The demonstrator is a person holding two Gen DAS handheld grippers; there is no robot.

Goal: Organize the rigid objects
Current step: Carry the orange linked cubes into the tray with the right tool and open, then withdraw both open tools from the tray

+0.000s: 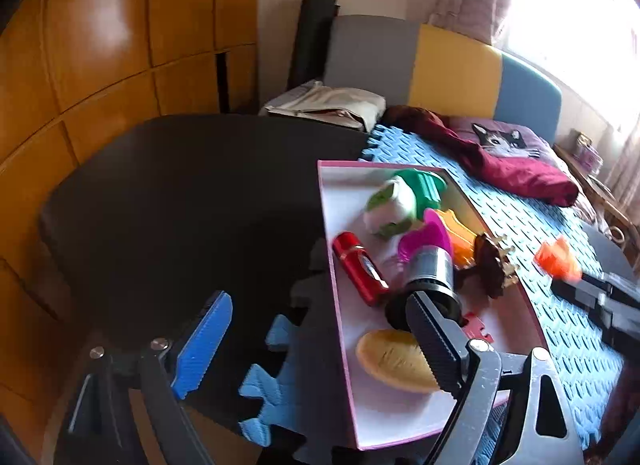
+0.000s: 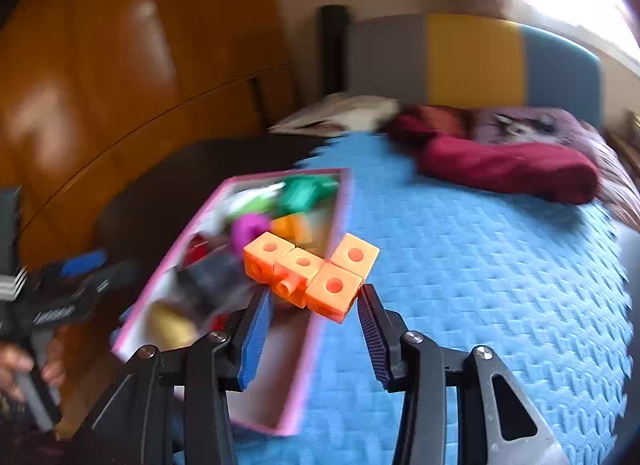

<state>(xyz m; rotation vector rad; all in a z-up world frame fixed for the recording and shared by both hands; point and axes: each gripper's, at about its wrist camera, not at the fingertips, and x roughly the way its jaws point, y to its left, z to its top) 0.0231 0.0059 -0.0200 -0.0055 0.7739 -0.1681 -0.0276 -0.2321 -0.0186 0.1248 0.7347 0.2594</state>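
A pink-rimmed white tray lies where a dark mat meets a blue one. It holds a red cylinder, a black and silver cylinder, a yellow bread-shaped toy, a brown figure and other coloured toys. My left gripper stands open over the tray's near left rim, and its black finger overlaps the silver cylinder's base. My right gripper is shut on a piece of joined orange cubes, held above the tray's right rim. The same cubes show blurred in the left wrist view.
A blue foam mat covers the bed to the right of the tray, with a crimson cloth and a cat-print pillow at its far end. Folded pale fabric lies by the headboard. A wooden wardrobe fills the left.
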